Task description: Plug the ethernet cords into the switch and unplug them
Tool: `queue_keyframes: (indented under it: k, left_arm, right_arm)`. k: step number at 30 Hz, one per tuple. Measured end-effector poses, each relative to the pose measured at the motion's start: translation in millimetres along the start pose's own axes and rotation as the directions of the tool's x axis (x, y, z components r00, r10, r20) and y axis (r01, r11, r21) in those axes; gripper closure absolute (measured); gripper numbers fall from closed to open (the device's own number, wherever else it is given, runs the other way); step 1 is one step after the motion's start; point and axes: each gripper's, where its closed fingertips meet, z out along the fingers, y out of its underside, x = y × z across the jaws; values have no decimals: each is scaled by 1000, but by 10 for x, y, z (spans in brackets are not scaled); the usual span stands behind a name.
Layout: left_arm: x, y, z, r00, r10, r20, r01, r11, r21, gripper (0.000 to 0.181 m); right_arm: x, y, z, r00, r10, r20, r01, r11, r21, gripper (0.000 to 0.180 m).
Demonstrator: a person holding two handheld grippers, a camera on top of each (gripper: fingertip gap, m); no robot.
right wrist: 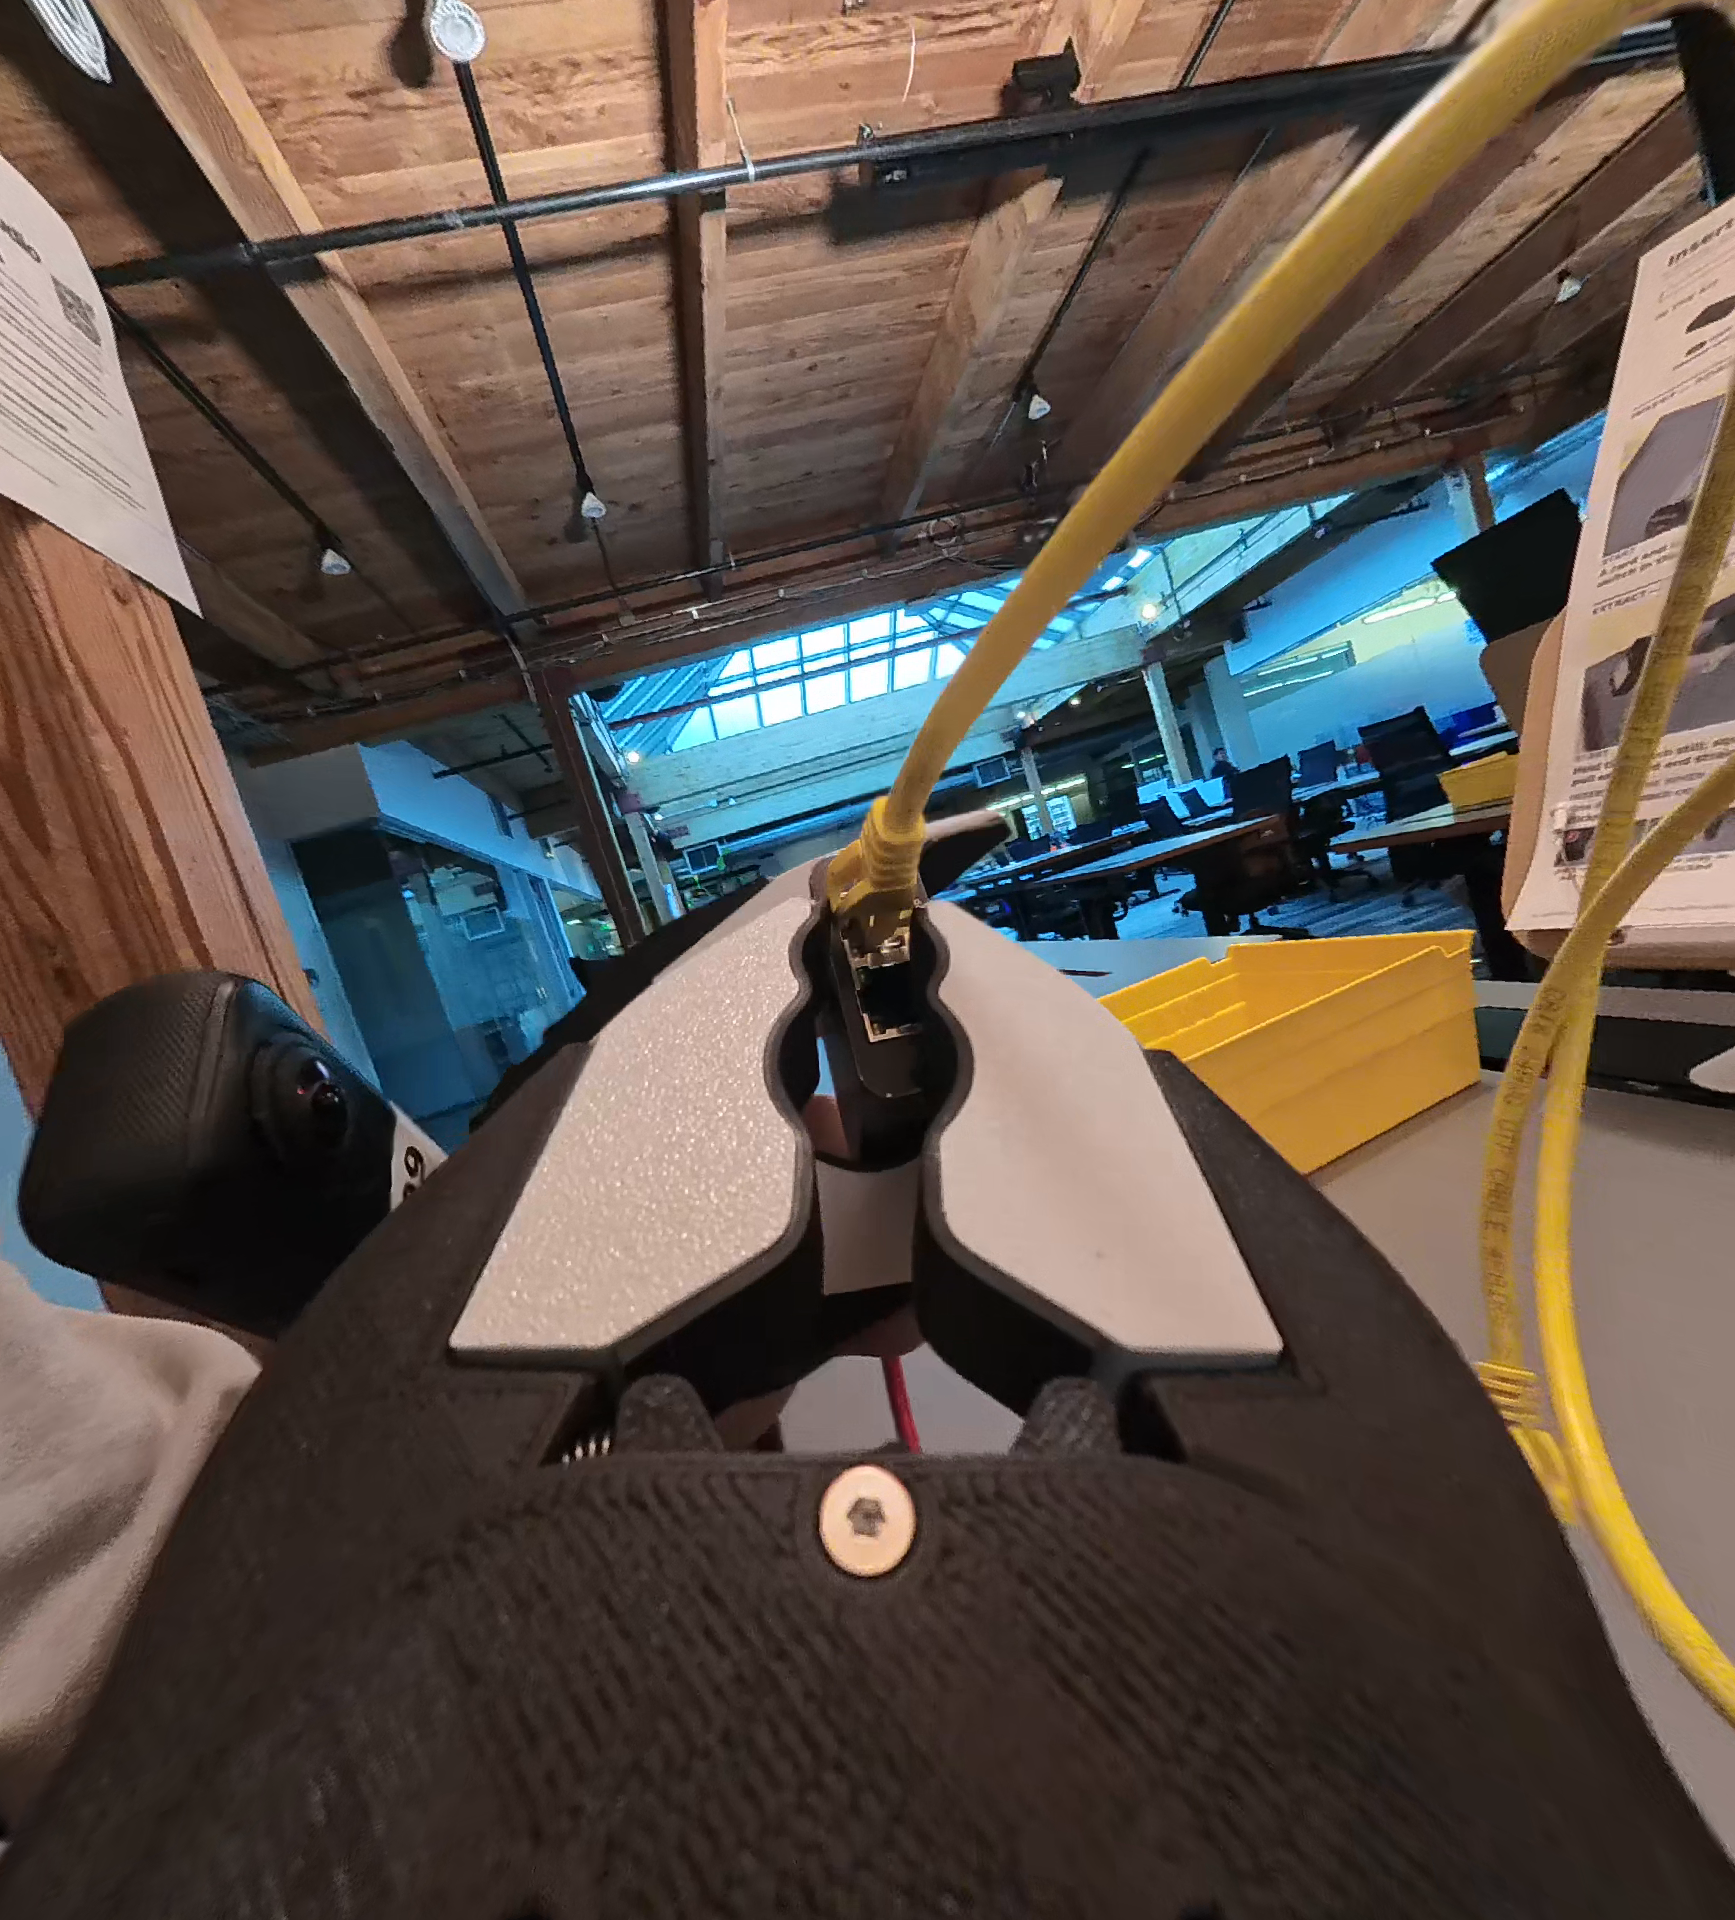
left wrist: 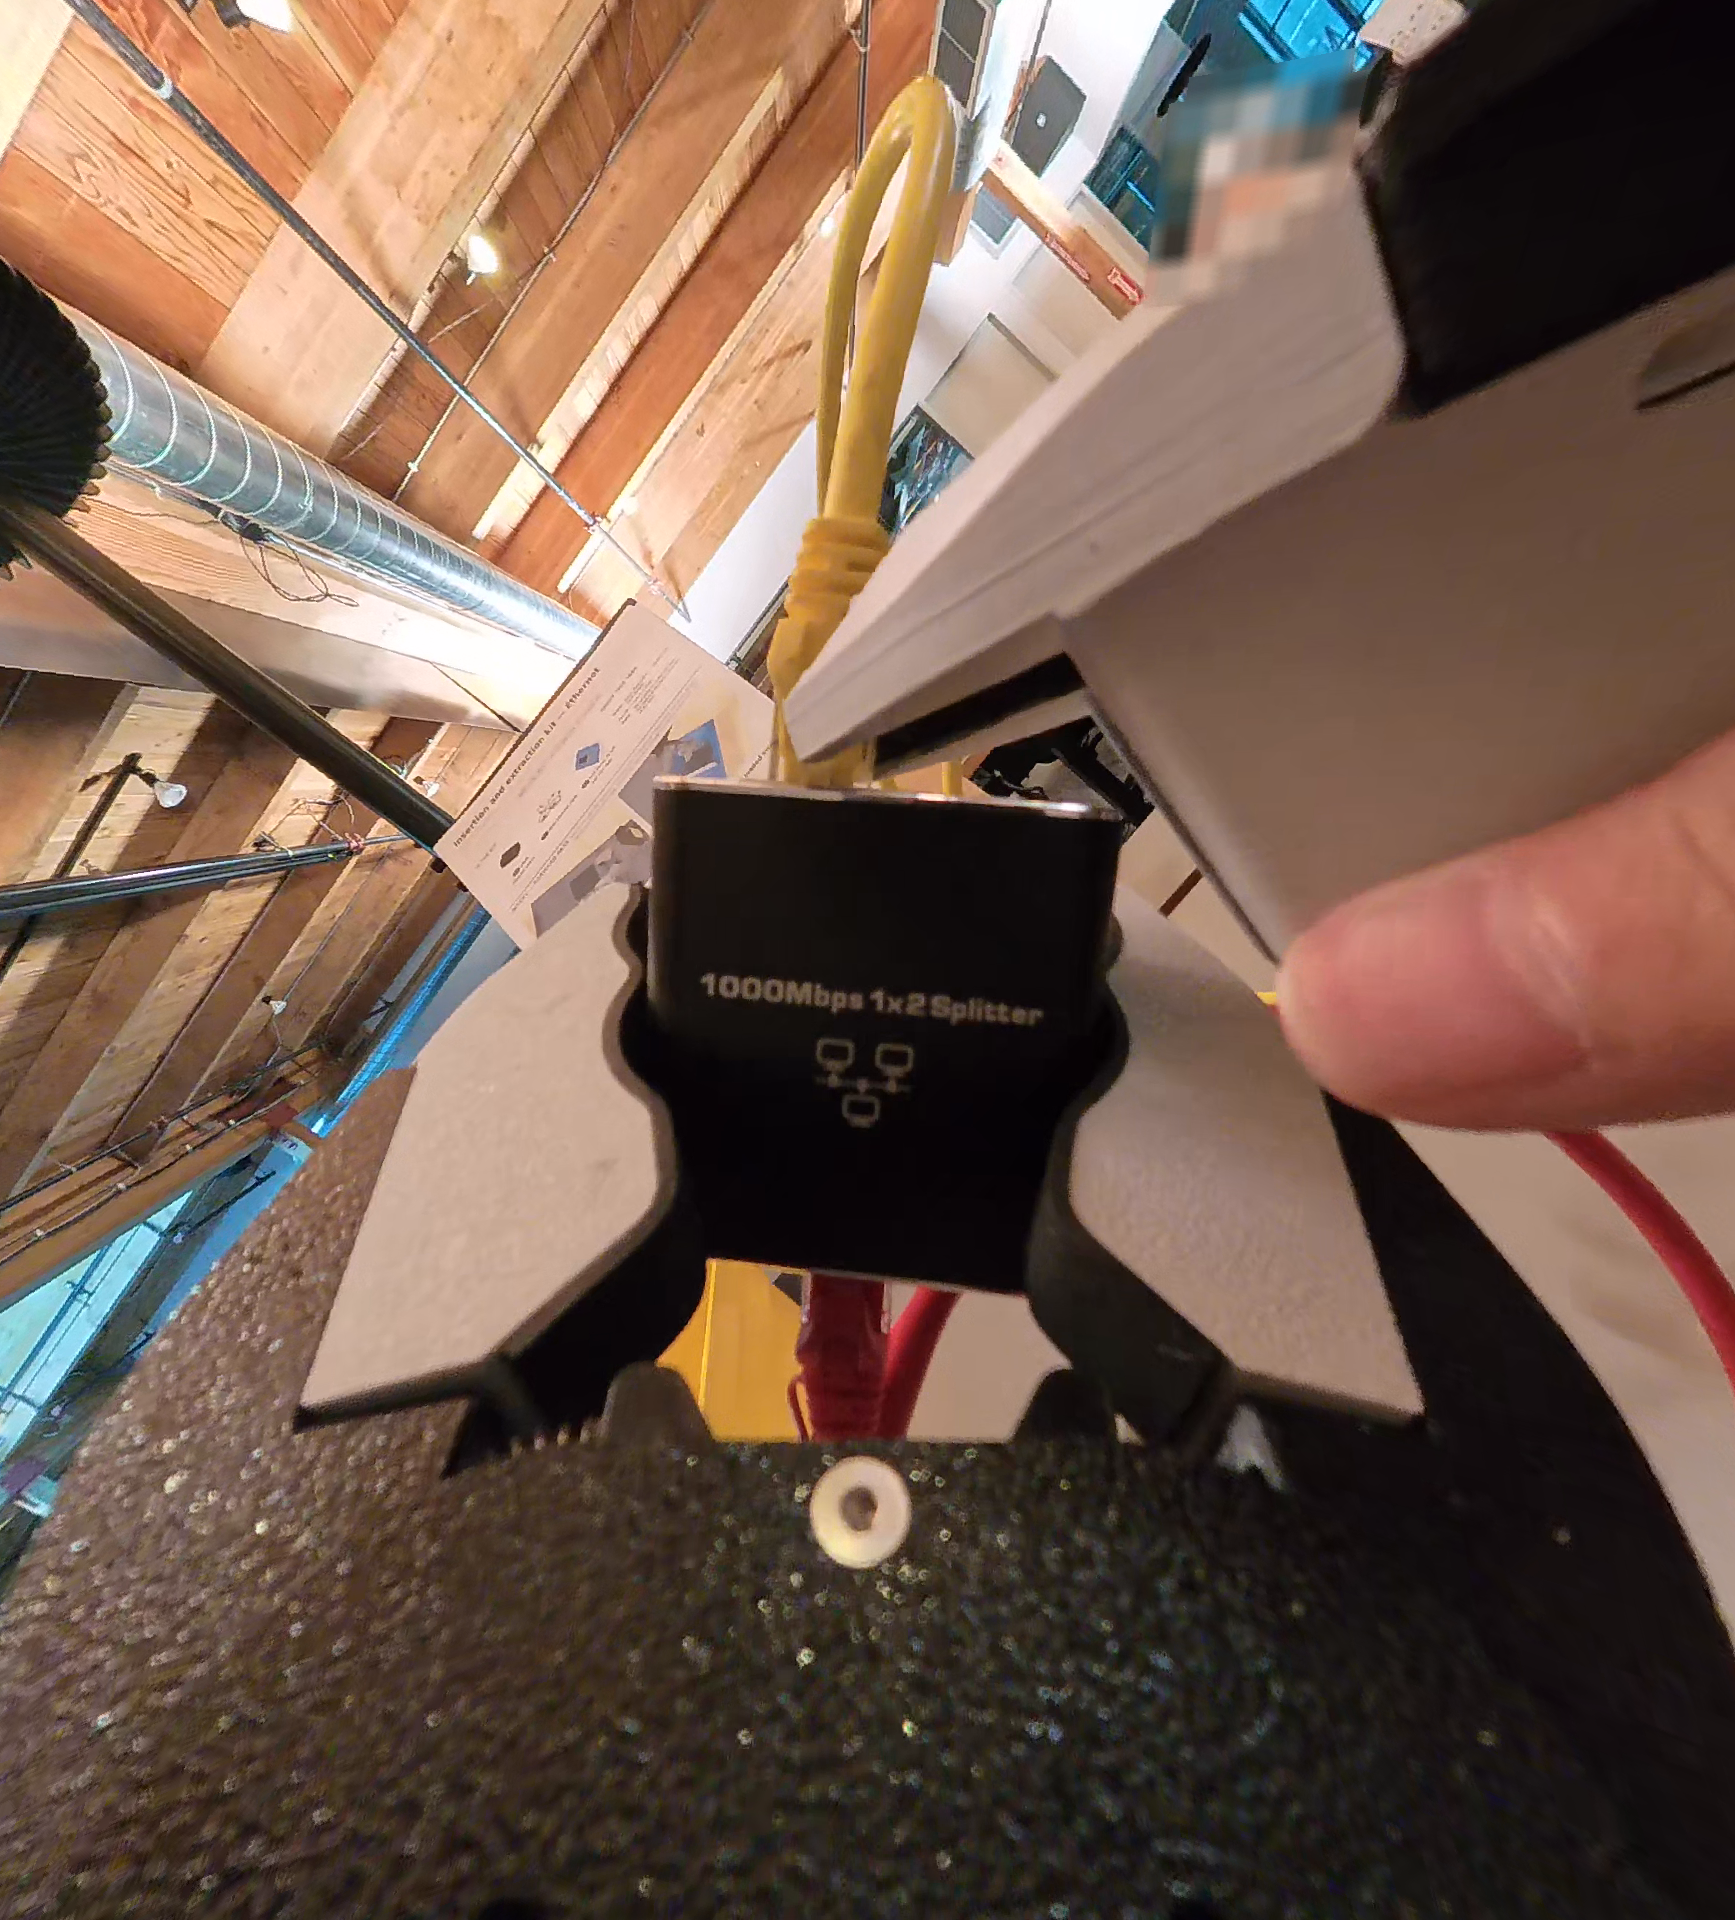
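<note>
My left gripper (left wrist: 878,920) is shut on the black switch (left wrist: 884,1039), a small box held by its sides. A red cord (left wrist: 847,1351) is plugged into its near end and loops off to the right. A yellow cord (left wrist: 827,582) enters its far end. My right gripper (right wrist: 868,914) is shut on the yellow cord's plug (right wrist: 878,868) right at the switch (right wrist: 884,1039). One port below the plug is empty. In the left wrist view the right gripper's grey fingers (left wrist: 1102,582) reach in from the upper right, with a person's finger (left wrist: 1569,987) beside them.
The yellow cord's other plug (right wrist: 1528,1423) hangs loose at the right. A yellow bin (right wrist: 1310,1039) sits on the grey table (right wrist: 1673,1247). A printed sheet (right wrist: 1694,571) stands at the right, a wooden post (right wrist: 42,779) at the left. The left gripper's black camera (right wrist: 208,1132) is near. Spacing between my two grippers at the tips: around 5 cm.
</note>
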Motion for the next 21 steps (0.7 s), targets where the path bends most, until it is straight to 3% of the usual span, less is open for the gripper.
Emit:
queue_keyframes:
  k: [9, 14, 21]
  left_arm:
    - [142, 46, 28, 999, -10, -42, 9, 1000, -22, 104]
    - [264, 125, 68, 989, -123, -79, 120, 992, -43, 104]
    - [305, 119, 55, 975, -202, -87, 203, 979, 2, 104]
  right_arm:
    - [90, 73, -95, 987, -157, -18, 155, 983, -103, 167]
    - [159, 142, -118, 920, -384, -75, 354, 898, -262, 167]
    - [167, 179, -118, 908, -413, -71, 382, 886, -263, 168]
